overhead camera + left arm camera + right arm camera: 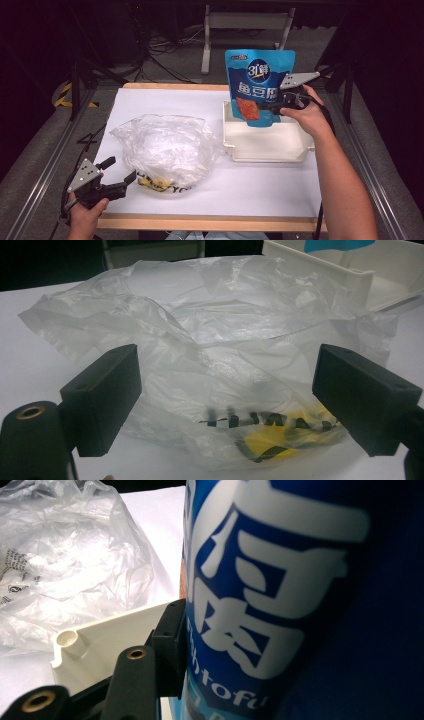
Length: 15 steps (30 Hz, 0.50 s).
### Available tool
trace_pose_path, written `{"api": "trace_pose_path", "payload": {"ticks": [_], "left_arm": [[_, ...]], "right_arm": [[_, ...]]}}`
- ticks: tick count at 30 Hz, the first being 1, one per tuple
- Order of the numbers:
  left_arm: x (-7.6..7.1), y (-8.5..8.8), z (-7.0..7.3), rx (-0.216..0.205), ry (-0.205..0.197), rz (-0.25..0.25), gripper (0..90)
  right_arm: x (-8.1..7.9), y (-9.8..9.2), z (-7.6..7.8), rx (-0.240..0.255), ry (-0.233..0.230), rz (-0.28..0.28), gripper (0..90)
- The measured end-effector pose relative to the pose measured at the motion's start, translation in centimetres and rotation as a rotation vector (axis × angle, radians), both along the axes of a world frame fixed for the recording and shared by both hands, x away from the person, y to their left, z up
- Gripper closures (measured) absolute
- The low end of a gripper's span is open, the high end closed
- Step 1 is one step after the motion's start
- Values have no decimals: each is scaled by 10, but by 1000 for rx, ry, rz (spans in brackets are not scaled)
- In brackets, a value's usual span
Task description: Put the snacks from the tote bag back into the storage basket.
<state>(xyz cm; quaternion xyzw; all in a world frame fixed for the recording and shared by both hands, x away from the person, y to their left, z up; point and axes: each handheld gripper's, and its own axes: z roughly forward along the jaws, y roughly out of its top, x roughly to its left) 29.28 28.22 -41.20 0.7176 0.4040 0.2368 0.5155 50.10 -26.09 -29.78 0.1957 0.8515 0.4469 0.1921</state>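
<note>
Hands hold two claws over a white tabletop. The right claw is up high, over a white tray that sits on the right part of the tabletop. Its jaws are pressed tight on a blue snack pouch, near the bottom edge of the pouch. The pouch hangs upright in the air, with its lower end just above the back of the tray. It has big white letters on it and an orange picture low down. In the right gripper view the blue pouch is very close, and one black jaw sits flat against its side. The word "tofu" shows near the bottom. A corner of the tray is just behind that jaw.

The left claw is down low at the near left corner of the tabletop. Its jaws are spread wide apart and hold nothing. It points at a crumpled clear plastic bag that lies on the tabletop, to the left of the tray. One jaw tip is just beside the near edge of the bag. In the left gripper view the bag sits between the two black jaws, a bit farther off. Something yellow and black shows through the bag near its bottom. I cannot tell what it is.
</note>
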Motion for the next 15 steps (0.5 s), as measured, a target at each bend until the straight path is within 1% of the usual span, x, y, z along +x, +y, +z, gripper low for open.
{"api": "trace_pose_path", "payload": {"ticks": [2,7,15], "left_arm": [[0,-1,0,5,-5,-3,131],[0,0,0,7,-4,-2,131],[0,0,0,6,-1,-1,131]], "right_arm": [[2,-2,-6,2,6,-5,523],[5,-3,-15,-21,28,-11,523],[8,-1,-25,-32,38,-6,522]]}}
